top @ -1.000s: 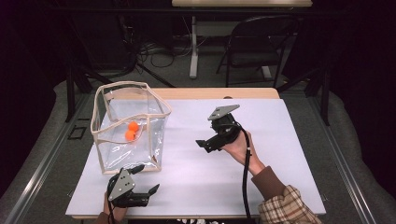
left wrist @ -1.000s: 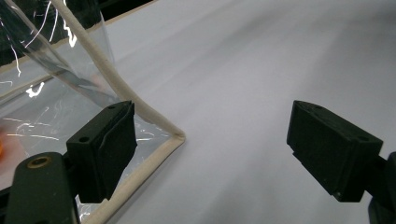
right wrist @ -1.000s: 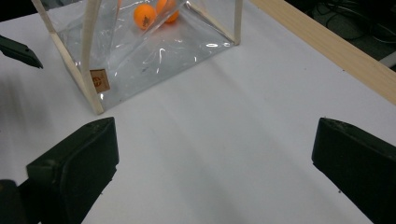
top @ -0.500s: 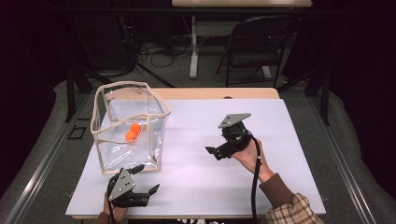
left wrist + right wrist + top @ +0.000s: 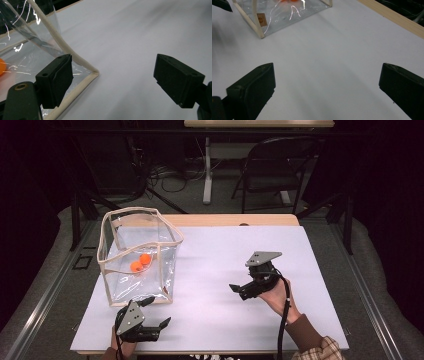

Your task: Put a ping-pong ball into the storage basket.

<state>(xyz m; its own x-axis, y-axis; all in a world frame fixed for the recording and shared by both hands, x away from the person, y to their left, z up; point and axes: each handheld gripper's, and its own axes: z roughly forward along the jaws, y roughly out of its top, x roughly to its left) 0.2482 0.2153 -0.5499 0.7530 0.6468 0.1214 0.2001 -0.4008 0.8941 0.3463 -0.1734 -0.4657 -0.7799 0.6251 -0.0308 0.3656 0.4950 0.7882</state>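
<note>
Two orange balls (image 5: 140, 263) are seen inside the clear bag (image 5: 142, 251), at ten o'clock on the table (image 5: 310, 255).
High view: both grippers, left (image 5: 156, 311) and right (image 5: 236, 290), are spread empty. Left gripper view: one jaw is set beside the bag's trim (image 5: 75, 59); snagging it could topple the bag. Right gripper view: open room is left ahead.

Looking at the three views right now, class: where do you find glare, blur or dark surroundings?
High view: the white table is evenly lit and the room behind it is dark. Left gripper view: white glare streaks the clear bag, and the near jaws look soft. Right gripper view: glare squiggles cross the bag's wall, and the near jaws are blurred.
</note>
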